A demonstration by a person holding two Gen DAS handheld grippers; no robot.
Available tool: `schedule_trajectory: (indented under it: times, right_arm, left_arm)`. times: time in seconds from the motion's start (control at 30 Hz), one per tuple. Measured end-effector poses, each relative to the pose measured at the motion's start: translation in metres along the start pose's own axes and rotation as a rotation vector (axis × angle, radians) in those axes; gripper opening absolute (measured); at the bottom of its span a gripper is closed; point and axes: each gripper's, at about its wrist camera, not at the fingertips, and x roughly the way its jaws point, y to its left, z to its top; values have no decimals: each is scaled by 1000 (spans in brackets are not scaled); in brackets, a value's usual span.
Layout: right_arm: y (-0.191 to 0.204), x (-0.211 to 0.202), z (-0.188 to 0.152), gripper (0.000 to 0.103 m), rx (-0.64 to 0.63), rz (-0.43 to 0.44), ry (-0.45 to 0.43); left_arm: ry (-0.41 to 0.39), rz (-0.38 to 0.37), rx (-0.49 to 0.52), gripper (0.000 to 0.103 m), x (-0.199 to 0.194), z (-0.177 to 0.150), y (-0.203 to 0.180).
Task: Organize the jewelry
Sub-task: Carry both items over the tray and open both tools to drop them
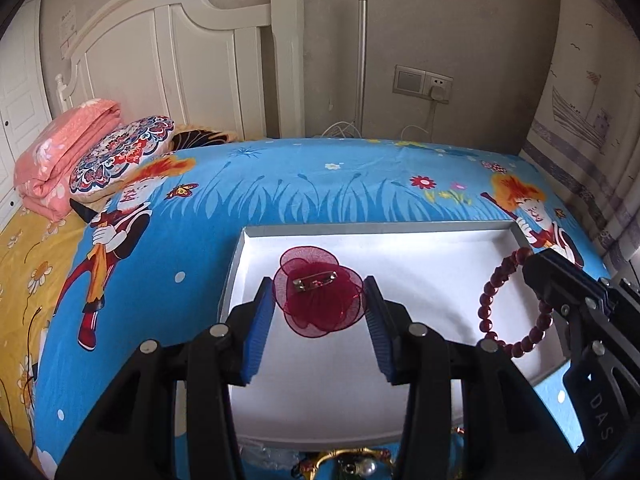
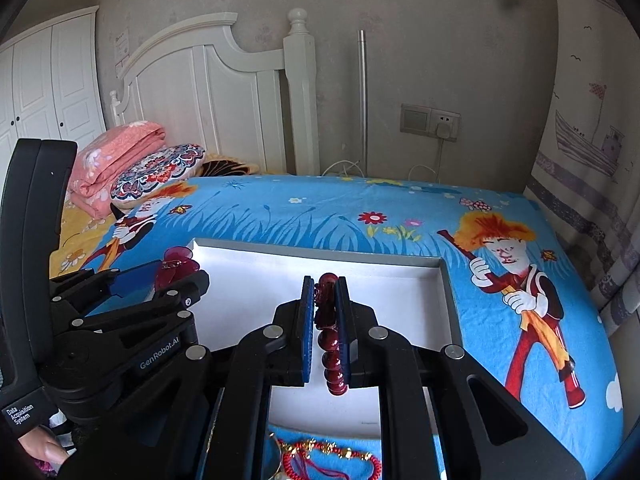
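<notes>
A shallow white tray (image 1: 420, 256) lies on the blue cartoon bedsheet. A dark red mesh flower brooch (image 1: 320, 300) lies pin side up in the tray's left part. My left gripper (image 1: 320, 292) is open, its blue pads on either side of the brooch and apart from it. My right gripper (image 2: 325, 292) is shut on a dark red bead bracelet (image 2: 330, 344) and holds it over the tray (image 2: 400, 292). In the left wrist view the bracelet (image 1: 486, 312) hangs as a loop from the right gripper's tips (image 1: 534, 266).
More jewelry lies on the sheet in front of the tray: a gold piece with a pearl (image 1: 352, 464) and red and gold cords (image 2: 328, 456). Pillows and a folded pink quilt (image 1: 64, 148) lie by the white headboard. A curtain (image 2: 592, 200) hangs at right.
</notes>
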Motion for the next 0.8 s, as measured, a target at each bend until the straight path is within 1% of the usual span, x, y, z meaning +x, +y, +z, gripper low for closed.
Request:
schedule_trajectory:
  times: [0.1, 0.2, 0.23, 0.27, 0.3, 0.33, 0.37, 0.4, 0.53, 0.7, 0.73, 0.77, 0.8]
  right_arm:
    - [-2, 15, 5, 13, 0, 2, 17]
    - [-3, 30, 7, 14, 14, 19, 63]
    - [-3, 32, 6, 16, 19, 20, 73]
    - [-4, 33, 5, 19, 24, 21, 74]
    - [-5, 31, 4, 29, 30, 24, 71]
    - [-5, 29, 2, 41, 36, 30, 68]
    - [-7, 27, 1, 47, 43, 38, 64]
    - [-7, 24, -1, 52, 46, 41, 58]
    - [-8, 7, -12, 51, 39, 39, 46]
    - [-15, -27, -46, 51, 64, 46, 41]
    - [-15, -31, -53, 51, 65, 40, 46]
    - [-16, -35, -59, 51, 73, 33, 47]
    - [-17, -38, -66, 51, 97, 37, 46]
  left_arm:
    - [8, 20, 2, 44, 15, 5, -2]
    - [30, 24, -12, 45, 28, 4, 0]
    - [41, 28, -14, 47, 31, 4, 1]
    - [48, 30, -15, 53, 33, 3, 2]
    - [47, 30, -16, 59, 34, 2, 3]
    - [42, 35, -13, 61, 33, 1, 3]
    - [39, 39, -10, 66, 32, -1, 4]
    - [38, 40, -8, 69, 31, -2, 4]
    - [34, 51, 5, 70, 19, -12, 4]
    - [-10, 23, -55, 84, -14, -37, 15]
    - [-29, 26, -73, 86, -21, -45, 18]
    - [-43, 36, -93, 92, -27, -53, 19]
    - [-48, 34, -100, 94, -31, -62, 18]
